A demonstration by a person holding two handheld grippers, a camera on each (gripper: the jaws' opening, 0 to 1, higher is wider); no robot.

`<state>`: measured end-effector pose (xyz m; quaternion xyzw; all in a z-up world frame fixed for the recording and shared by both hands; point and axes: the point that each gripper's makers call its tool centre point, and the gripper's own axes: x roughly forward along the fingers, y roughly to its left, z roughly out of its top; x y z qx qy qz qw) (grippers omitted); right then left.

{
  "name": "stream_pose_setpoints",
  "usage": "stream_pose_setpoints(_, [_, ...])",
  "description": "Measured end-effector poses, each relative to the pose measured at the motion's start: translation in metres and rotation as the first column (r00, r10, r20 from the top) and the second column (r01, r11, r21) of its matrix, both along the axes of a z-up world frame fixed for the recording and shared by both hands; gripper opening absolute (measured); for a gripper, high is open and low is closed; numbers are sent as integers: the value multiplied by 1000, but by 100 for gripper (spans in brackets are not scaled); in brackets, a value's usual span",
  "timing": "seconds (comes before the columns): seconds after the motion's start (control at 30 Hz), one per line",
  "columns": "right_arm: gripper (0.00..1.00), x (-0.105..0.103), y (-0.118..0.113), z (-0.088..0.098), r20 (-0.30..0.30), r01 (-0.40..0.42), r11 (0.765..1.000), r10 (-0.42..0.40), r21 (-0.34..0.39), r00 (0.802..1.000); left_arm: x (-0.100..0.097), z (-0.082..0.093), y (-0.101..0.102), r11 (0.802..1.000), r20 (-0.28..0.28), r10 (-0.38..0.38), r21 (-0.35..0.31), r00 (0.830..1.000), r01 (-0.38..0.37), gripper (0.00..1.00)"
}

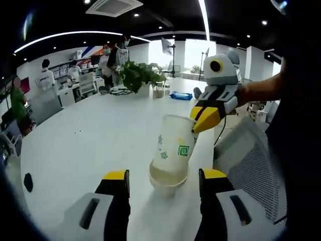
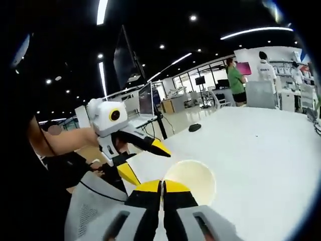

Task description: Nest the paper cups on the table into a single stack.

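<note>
A tall white paper cup (image 1: 174,145) with green marks leans over the table, its foot sunk into a lower cup (image 1: 164,187) that stands on the white table (image 1: 90,135). My right gripper (image 1: 205,118) comes in from the right and is shut on the tall cup's rim. My left gripper (image 1: 164,175) is open, one jaw on each side of the cups, not touching them. In the right gripper view, my right gripper (image 2: 161,185) is pinched on the rim of the cup (image 2: 193,182), whose open mouth faces me. The left gripper (image 2: 143,160) stands open to the left.
A potted plant (image 1: 140,75) and a blue pack (image 1: 180,95) sit at the table's far end. A grey mesh chair (image 1: 251,160) stands beside the table. A small black object (image 2: 194,127) lies on the table. People (image 2: 234,75) stand by desks behind.
</note>
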<state>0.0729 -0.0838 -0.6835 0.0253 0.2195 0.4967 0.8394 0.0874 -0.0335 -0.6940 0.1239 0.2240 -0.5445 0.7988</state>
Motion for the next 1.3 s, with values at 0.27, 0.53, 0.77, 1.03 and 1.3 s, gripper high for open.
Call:
stream_pose_setpoints(0.27, [0,-2,9,-7,31,-19,999,20,-47,999,-1,-2,2,1000,-3,4,7,1000,-4,53])
stream_pose_setpoints(0.53, [0,-2,12,-5,56,-37,995,42,-88,998,-1,-6,5,1000,-4,8,16,1000,-8,52])
stream_pose_setpoints(0.77, [0,-2,11,-3,74,-48,993,56,-112,996,0,-7,8,1000,-3,8,17,1000,-8,53])
stream_pose_setpoints(1.03, [0,0,17,-1,90,-74,989,85,-127,992,0,-5,10,1000,1,24,10,1000,-24,53])
stream_pose_setpoints(1.3, [0,-3,29,-6,90,-110,984,123,-142,988,-2,-7,16,999,-3,45,5,999,-45,53])
